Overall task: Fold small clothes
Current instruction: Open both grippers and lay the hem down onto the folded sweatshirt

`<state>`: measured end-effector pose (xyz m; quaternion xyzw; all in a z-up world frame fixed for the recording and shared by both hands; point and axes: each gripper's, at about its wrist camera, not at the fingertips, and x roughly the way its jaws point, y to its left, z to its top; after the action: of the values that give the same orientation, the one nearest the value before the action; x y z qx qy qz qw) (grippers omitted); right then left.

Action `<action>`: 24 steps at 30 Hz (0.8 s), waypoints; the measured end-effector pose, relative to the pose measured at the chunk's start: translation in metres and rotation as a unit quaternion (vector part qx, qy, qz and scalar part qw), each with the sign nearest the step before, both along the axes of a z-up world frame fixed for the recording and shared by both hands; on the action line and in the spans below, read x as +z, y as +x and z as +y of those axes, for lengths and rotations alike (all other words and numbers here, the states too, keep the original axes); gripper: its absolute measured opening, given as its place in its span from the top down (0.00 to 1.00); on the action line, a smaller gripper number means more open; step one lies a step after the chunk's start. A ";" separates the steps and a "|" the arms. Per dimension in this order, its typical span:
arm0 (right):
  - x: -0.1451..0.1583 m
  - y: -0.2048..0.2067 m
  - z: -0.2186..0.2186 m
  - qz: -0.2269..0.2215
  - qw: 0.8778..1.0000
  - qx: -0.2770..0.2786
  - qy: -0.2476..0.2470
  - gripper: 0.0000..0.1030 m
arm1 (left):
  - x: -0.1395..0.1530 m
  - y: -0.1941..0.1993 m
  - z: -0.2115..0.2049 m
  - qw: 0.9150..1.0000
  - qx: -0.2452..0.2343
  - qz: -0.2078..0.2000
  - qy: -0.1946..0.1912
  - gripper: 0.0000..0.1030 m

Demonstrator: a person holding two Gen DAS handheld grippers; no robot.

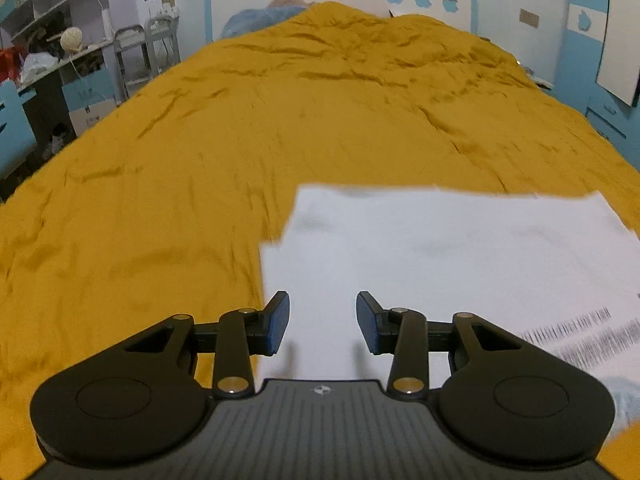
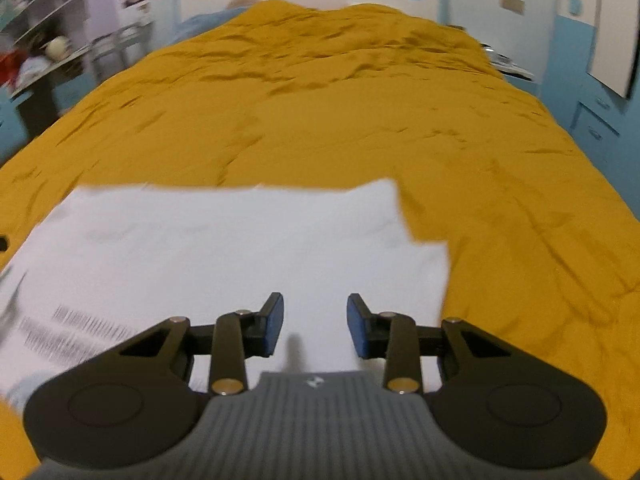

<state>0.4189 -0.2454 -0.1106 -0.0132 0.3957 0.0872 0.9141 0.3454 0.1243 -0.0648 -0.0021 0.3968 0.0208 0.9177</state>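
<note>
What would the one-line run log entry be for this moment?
left gripper: jaws open, over shirt | right gripper: jaws open, over shirt | white shirt: flat on yellow blanket

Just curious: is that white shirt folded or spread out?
Partly folded: the shirt lies flat on the bed, its stepped edges showing layers.

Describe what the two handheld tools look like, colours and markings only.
The left tool and the right tool look alike: matte black linkage arms with brass-coloured pivot pins, blue pads on the fingertips, round black housings at each side, and a ribbed grey body bearing a small white logo. No cables or sleeves show.
</note>
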 end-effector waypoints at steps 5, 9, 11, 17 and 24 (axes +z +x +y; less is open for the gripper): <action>-0.012 -0.057 0.011 0.002 0.999 0.020 -0.036 0.71 | -0.009 -0.036 -0.002 1.000 -0.013 0.018 0.010 0.59; -0.029 -0.082 0.001 0.000 0.998 -0.003 -0.059 0.71 | -0.023 -0.051 0.006 0.999 -0.001 0.039 0.009 0.61; -0.034 -0.089 -0.006 0.001 0.999 -0.016 -0.047 0.70 | -0.035 -0.056 0.011 0.999 0.010 0.052 0.012 0.62; -0.050 -0.101 -0.010 0.002 0.999 -0.032 -0.029 0.70 | -0.061 -0.059 0.014 0.999 0.016 0.051 -0.002 0.62; -0.048 -0.095 -0.010 0.011 0.999 -0.030 -0.035 0.69 | -0.050 -0.065 0.014 0.999 0.019 0.040 -0.002 0.62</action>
<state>0.3239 -0.2550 -0.1588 -0.0327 0.4089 0.0461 0.9108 0.2806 0.1381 -0.1148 -0.0108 0.4328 0.0376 0.9007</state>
